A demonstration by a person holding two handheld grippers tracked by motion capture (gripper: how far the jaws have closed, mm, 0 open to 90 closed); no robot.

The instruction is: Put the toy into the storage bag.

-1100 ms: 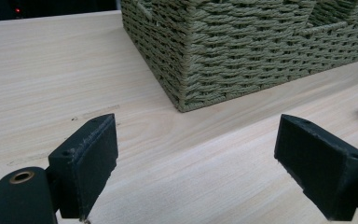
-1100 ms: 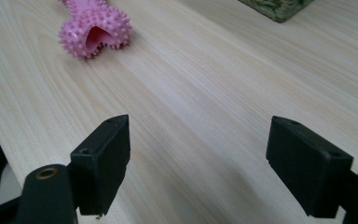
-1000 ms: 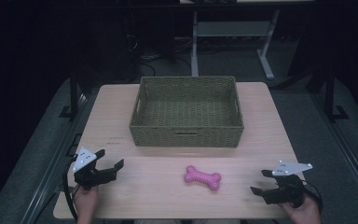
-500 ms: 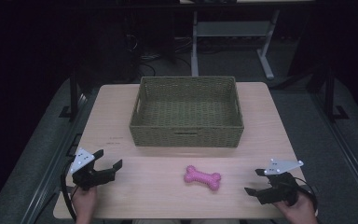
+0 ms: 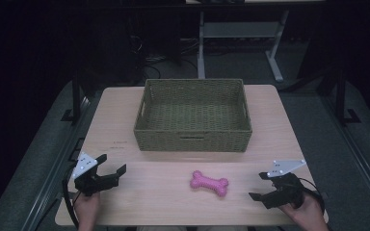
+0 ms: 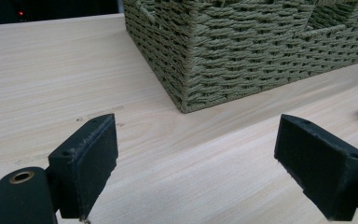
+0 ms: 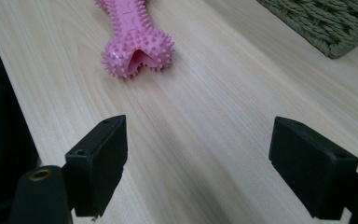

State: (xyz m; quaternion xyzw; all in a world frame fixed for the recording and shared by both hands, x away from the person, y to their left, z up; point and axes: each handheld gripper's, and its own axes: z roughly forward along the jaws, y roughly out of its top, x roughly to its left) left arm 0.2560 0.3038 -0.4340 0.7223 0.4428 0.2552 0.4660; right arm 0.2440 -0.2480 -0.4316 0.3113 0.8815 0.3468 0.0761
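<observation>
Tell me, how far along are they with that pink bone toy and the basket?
Barely started. The pink bone toy lies untouched on the table, outside the woven basket. The right gripper points at it, jaws open; the left gripper is open too. Gripping and moving remain.

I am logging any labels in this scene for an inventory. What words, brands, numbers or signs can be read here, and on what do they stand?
No text can be read anywhere.
A small dark mark on the table, left of the basket: too small and blurred to read.
Pink bone toy: no lettering visible.
Basket: no tag or label visible.
</observation>
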